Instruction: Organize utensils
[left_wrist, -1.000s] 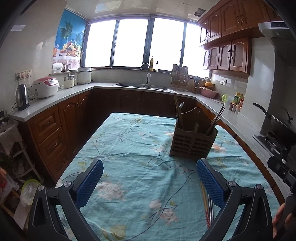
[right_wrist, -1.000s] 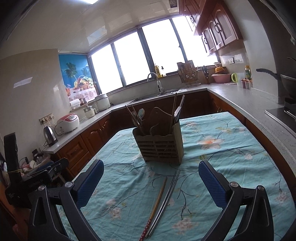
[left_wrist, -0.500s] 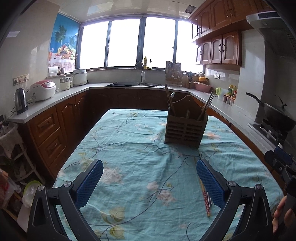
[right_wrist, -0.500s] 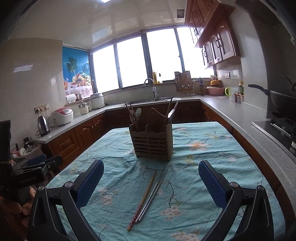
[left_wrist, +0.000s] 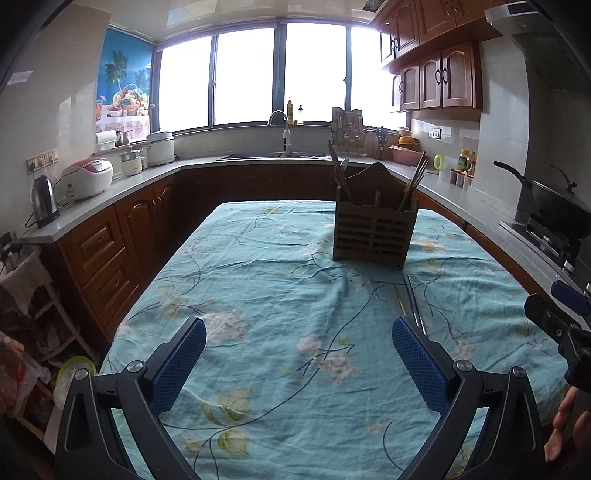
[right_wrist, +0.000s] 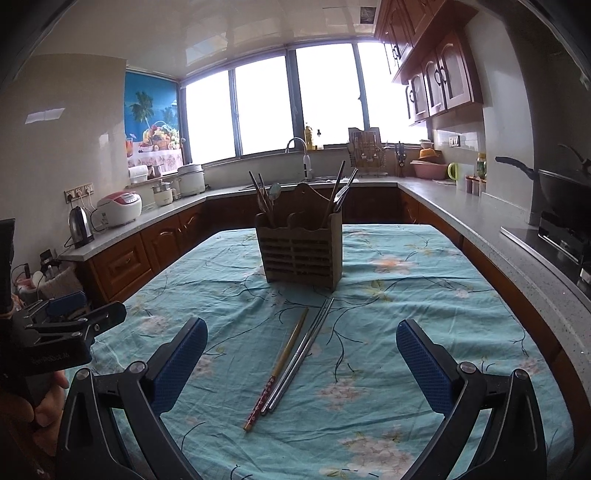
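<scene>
A slatted wooden utensil holder (right_wrist: 300, 251) stands upright on the table with chopsticks and a spoon in it; it also shows in the left wrist view (left_wrist: 373, 232). A wooden chopstick with a red end (right_wrist: 277, 369) and a pair of metal chopsticks (right_wrist: 299, 354) lie on the cloth in front of it. In the left wrist view the metal chopsticks (left_wrist: 415, 306) lie just beyond my right finger. My right gripper (right_wrist: 301, 356) is open and empty, above and behind the loose chopsticks. My left gripper (left_wrist: 299, 356) is open and empty over bare cloth.
The table wears a teal floral cloth (right_wrist: 406, 295). Kitchen counters wrap around it, with a kettle (left_wrist: 43, 201) and rice cooker (left_wrist: 86, 177) on the left, and a stove with a wok (left_wrist: 554, 206) on the right. The left gripper's body (right_wrist: 55, 332) shows at the left.
Both grippers have drawn back from the holder and levelled, so it looks farther away. The loose chopsticks now lie between the right gripper's fingers. Both stay open.
</scene>
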